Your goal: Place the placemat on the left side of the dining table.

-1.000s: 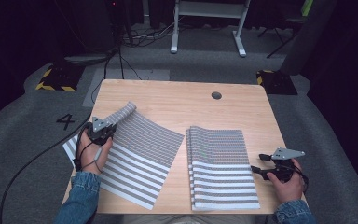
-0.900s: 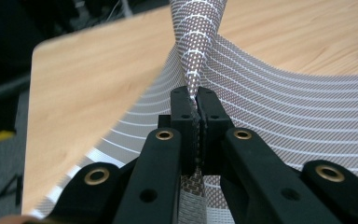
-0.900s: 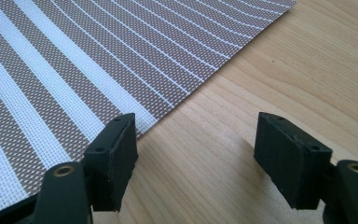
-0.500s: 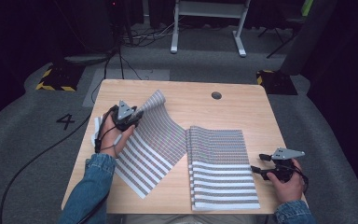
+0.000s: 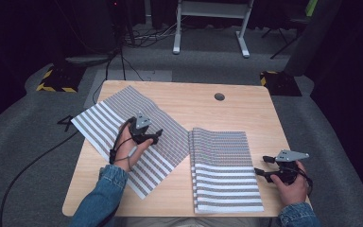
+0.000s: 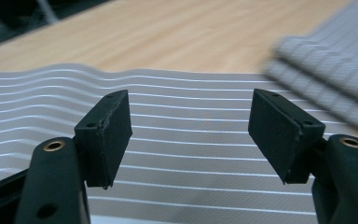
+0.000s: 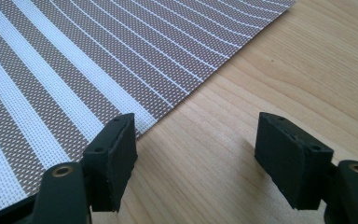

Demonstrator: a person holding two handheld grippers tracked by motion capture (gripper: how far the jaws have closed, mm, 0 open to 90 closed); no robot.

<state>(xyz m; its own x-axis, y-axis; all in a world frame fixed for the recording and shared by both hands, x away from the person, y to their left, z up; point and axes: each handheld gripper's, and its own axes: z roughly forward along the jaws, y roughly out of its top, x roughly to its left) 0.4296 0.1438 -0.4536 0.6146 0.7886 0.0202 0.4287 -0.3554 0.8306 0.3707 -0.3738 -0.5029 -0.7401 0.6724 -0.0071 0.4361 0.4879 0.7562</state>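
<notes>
Item: loose striped mat [image 5: 123,132], single sheet, lay flat on the left half of the tabletop [image 5: 246,109], turned askew so its long axis ran from the far-left corner toward the near middle; its far-left corner overhung the tabletop edge.

Item: stack of striped mats [image 5: 224,172], squared to the tabletop, right of centre, long axis running near to far. Its left edge lay just beside the loose mat's right corner.

Left gripper [image 5: 146,137]: hovered over the middle of the loose mat, jaws wide, nothing between them. In the left gripper view the mat's stripes ran crosswise under the jaws, with the stack [image 6: 331,70] ahead and to the right.

Right gripper [image 5: 264,171]: at the stack's near-right edge, jaws wide, empty, pointing left at it. In the right gripper view the mat corner [image 7: 140,126] lay just ahead of one jaw.

Judgement: the left gripper was the nearer to the loose mat; the right to the stack.
</notes>
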